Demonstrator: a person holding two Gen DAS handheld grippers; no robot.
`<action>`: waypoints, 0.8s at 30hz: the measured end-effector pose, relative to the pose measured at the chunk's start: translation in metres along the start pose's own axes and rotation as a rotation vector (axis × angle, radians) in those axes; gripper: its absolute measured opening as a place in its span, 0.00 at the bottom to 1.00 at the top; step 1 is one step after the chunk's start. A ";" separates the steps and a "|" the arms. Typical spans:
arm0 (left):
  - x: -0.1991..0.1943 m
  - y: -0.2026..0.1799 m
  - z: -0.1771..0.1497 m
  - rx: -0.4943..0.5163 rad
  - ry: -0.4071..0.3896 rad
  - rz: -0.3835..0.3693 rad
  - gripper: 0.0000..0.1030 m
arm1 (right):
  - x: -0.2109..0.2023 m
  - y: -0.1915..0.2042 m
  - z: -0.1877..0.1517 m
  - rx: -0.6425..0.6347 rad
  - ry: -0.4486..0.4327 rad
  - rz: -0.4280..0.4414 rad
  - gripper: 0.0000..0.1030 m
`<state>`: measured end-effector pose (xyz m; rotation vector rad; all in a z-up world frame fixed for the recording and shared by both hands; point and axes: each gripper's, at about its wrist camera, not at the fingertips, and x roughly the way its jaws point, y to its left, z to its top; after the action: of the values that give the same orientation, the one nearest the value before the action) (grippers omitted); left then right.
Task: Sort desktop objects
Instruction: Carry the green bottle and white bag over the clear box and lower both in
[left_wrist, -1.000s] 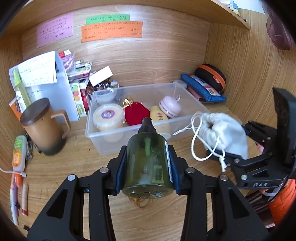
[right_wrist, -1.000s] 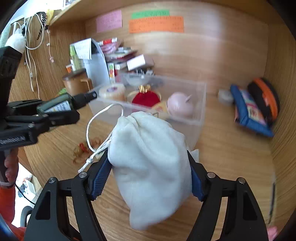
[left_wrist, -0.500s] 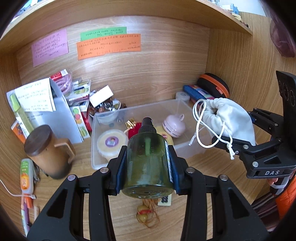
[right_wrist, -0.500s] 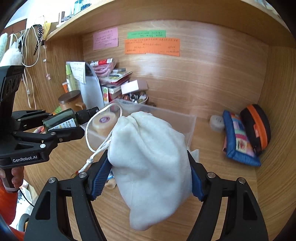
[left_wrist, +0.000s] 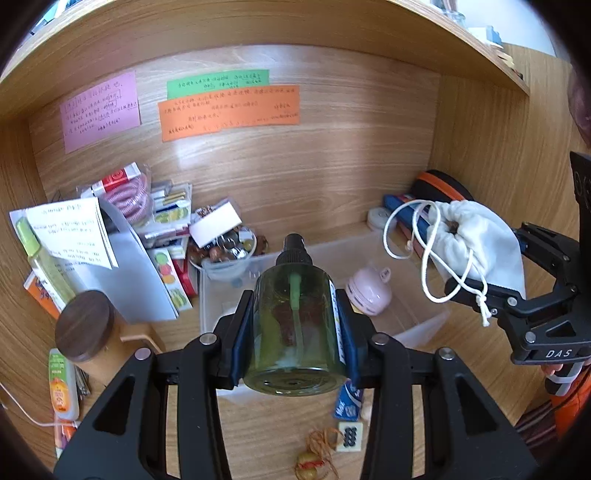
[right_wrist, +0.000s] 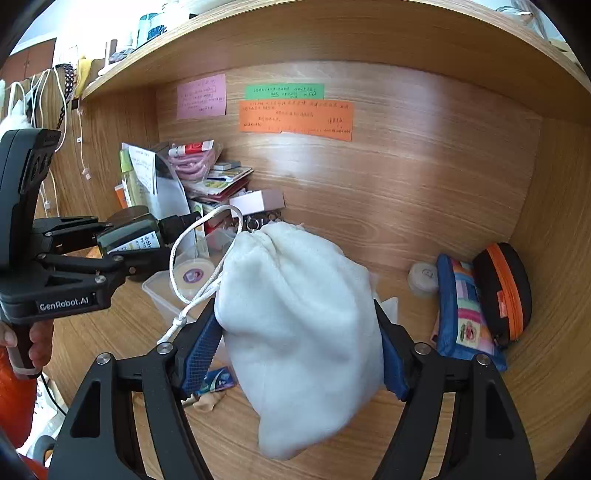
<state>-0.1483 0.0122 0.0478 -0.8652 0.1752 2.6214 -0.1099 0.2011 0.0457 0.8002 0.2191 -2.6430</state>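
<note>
Matt cloth pouch (right_wrist: 299, 332), glossy bottle (left_wrist: 295, 328)

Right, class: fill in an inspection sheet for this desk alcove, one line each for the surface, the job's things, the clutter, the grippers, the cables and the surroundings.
Surface: wooden desk, small bits lying at the front.
Job's things: green spray bottle and white drawstring pouch, both held in the air; clear plastic bin holds a pink round gadget.
Clutter: lidded brown mug, stacked packets and papers at left, blue pencil case and black-orange case at right.
Grippers: left gripper shut on the bottle; right gripper shut on the pouch.
Cables: white cords hang outside the left wall.
Surroundings: pink, green and orange notes on the back wall; shelf above.
</note>
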 end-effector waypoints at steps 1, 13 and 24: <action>0.002 0.002 0.003 -0.002 -0.001 0.000 0.39 | 0.001 -0.001 0.002 0.001 -0.002 -0.003 0.70; 0.021 0.031 0.024 -0.038 0.003 0.002 0.39 | 0.031 -0.015 0.027 0.020 -0.001 0.015 0.70; 0.056 0.040 0.027 -0.038 0.041 -0.007 0.39 | 0.068 -0.003 0.029 -0.027 0.035 0.036 0.70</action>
<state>-0.2205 -0.0011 0.0365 -0.9307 0.1333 2.6099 -0.1782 0.1757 0.0318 0.8345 0.2468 -2.5888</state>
